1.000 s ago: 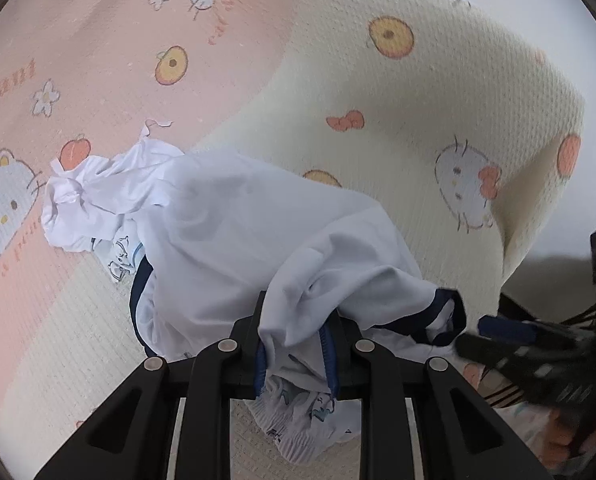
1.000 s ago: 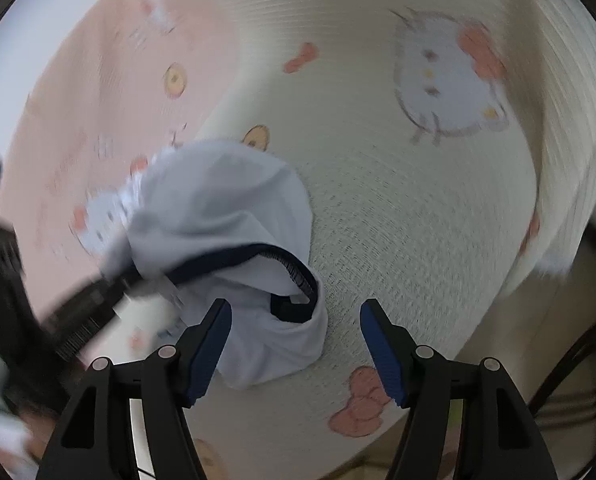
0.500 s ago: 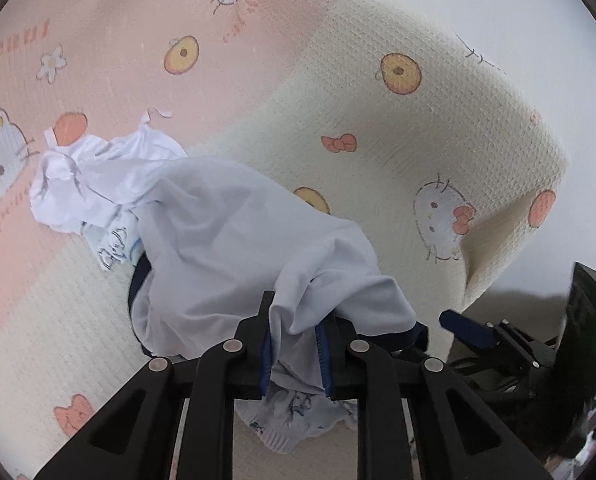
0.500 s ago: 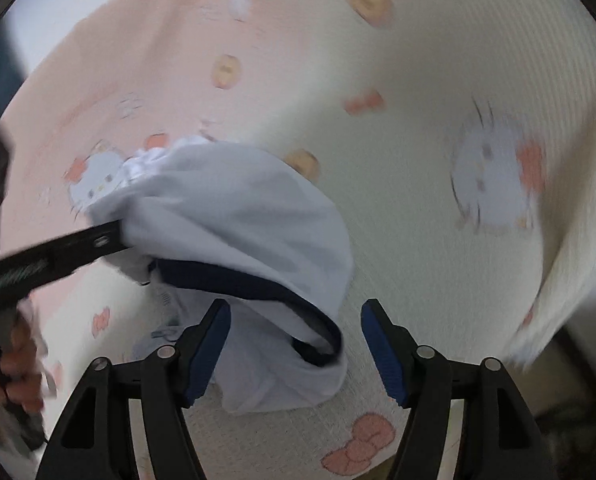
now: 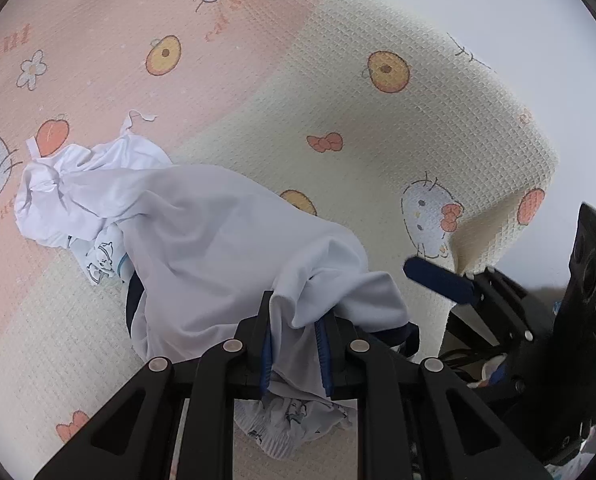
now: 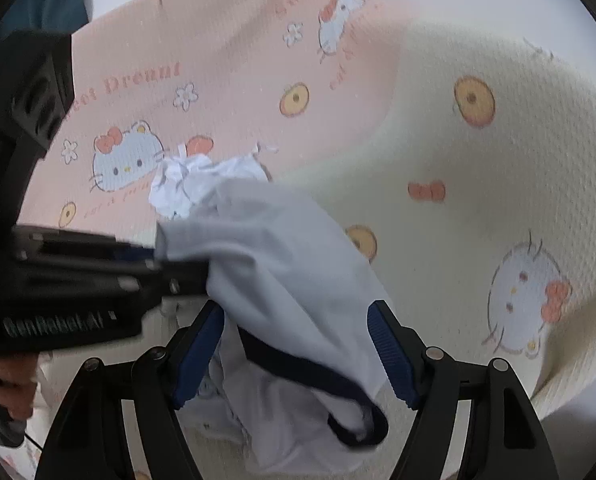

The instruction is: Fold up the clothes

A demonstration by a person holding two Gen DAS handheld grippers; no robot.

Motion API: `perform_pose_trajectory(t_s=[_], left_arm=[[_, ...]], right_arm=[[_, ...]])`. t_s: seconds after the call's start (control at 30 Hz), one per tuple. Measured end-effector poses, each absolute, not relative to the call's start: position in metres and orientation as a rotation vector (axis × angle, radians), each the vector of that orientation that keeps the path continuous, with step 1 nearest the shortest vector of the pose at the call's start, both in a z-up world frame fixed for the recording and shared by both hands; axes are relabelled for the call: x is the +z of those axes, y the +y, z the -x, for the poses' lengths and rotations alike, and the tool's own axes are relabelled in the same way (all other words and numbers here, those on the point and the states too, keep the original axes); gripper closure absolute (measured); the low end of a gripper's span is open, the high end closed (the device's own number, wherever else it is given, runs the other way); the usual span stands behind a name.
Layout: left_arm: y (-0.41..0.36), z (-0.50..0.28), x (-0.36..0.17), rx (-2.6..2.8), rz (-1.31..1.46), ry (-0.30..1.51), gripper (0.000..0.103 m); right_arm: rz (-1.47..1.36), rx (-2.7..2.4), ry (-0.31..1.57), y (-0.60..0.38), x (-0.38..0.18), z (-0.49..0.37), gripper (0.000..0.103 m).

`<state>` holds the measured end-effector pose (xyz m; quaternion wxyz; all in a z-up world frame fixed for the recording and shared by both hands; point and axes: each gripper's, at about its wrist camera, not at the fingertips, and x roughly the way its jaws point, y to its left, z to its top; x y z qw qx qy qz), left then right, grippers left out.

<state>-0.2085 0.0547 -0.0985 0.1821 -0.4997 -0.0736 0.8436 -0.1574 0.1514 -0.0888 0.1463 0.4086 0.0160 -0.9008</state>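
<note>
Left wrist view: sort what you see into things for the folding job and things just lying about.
Job: pale garment with navy trim, pinched in the left gripper; right gripper, open around its hem.

Lying about: crumpled white cloth; printed cat blanket underneath.

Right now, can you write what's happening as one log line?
left hand-held gripper: shut on white garment | right hand-held gripper: open, just widened, garment between | surface: cartoon blanket
</note>
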Motion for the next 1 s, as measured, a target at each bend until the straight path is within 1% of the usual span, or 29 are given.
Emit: perform_pose_trajectory(t_s=[0.03,0.07,0.1,0.13,0.2,0.23,0.27,0.33,0.5,0.67,0.8,0.87,1.0], left_arm=[[0.056,0.208,-0.098,2.388,1.41,-0.218,0.087],[0.055,0.208,-0.098,2.389,1.407,-0.228,0.087],[0.054,0.208,-0.098,2.389,1.405,-0.238,0.087],[0.051,0.21,-0.098,2.383,1.419,-0.254,0.086],[0.047,0.213,-0.098,2.351,1.428,-0.296,0.079],[0.045,0.213,-0.097,2.344,1.423,-0.308,0.066],[0.043,0.213,-0.095,2.375,1.411,-0.299,0.042],[0.04,0.211,-0.091,2.424,1.388,-0.285,0.022],[0.036,0.212,-0.097,2.416,1.428,-0.265,0.022],[0.043,0.198,-0.105,2.432,1.43,-0.089,0.022],[0.055,0.184,-0.114,2.432,1.413,0.043,0.022],[0.063,0.178,-0.12,2.418,1.404,0.126,0.022],[0.079,0.169,-0.134,2.388,1.39,0.319,0.022]], right_arm=[[-1.165,-2.599,0.055,0.15,-0.088,0.159,0.033],[-1.165,-2.602,0.061,0.149,-0.089,0.16,0.049],[-1.167,-2.601,0.064,0.149,-0.09,0.162,0.071],[-1.179,-2.591,0.054,0.149,-0.093,0.163,0.077],[-1.204,-2.575,0.042,0.151,-0.099,0.166,0.09],[-1.217,-2.567,0.038,0.151,-0.102,0.168,0.092],[-1.227,-2.566,0.031,0.153,-0.104,0.17,0.092],[-1.227,-2.601,-0.01,0.161,-0.104,0.173,0.092],[-1.237,-2.67,-0.127,0.188,-0.101,0.181,0.093],[-1.304,-2.656,-0.176,0.203,-0.11,0.188,0.093],[-1.32,-2.599,-0.264,0.211,-0.114,0.191,0.093],[-1.314,-2.617,-0.245,0.213,-0.112,0.191,0.093],[-1.348,-2.643,-0.276,0.218,-0.115,0.193,0.093]])
